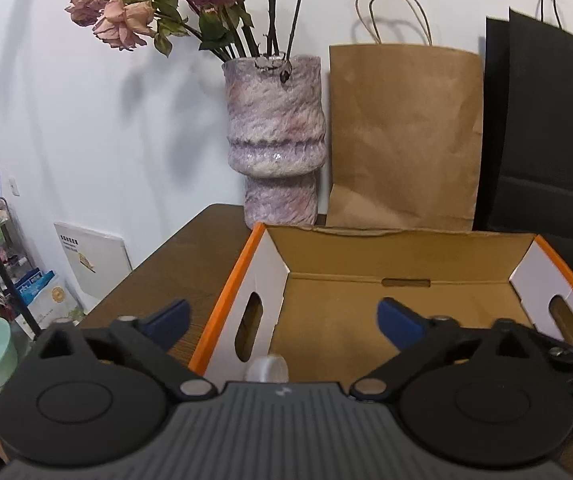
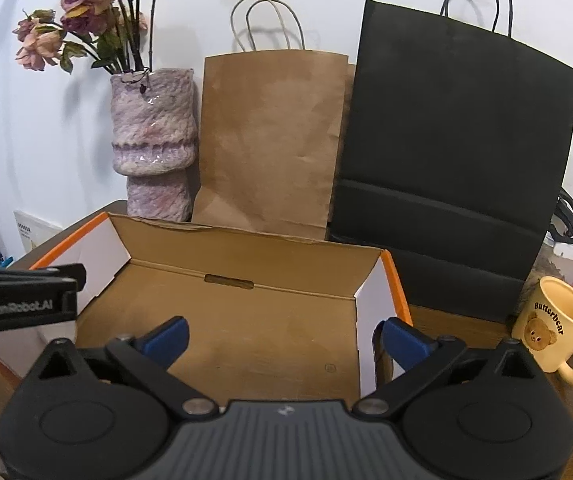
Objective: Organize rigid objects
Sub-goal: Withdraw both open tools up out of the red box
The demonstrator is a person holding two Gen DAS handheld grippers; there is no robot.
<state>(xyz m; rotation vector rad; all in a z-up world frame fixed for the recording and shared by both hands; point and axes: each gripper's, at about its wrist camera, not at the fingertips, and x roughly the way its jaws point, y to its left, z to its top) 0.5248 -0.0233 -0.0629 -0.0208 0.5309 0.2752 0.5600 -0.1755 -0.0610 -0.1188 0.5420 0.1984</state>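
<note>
An open cardboard box (image 1: 406, 240) with orange edges and white end flaps stands on the brown table. A small clear round thing (image 1: 267, 368), like a tape roll, lies inside at its near left corner. My left gripper (image 1: 285, 326) hangs open over the box's near left part, its blue pads wide apart with nothing between them. My right gripper (image 2: 284, 340) is open above the same box (image 2: 246, 236). Its right pad is beside the box's right wall without pressing on it. A cream bear mug (image 2: 554, 328) stands right of the box.
Behind the box stand a purple vase (image 1: 274, 132) of dried roses, a brown paper bag (image 1: 402, 136) and a black paper bag (image 2: 454, 152), all against the white wall. The left gripper's black housing (image 2: 22, 300) juts in over the box's left end. The table's left edge drops to floor clutter.
</note>
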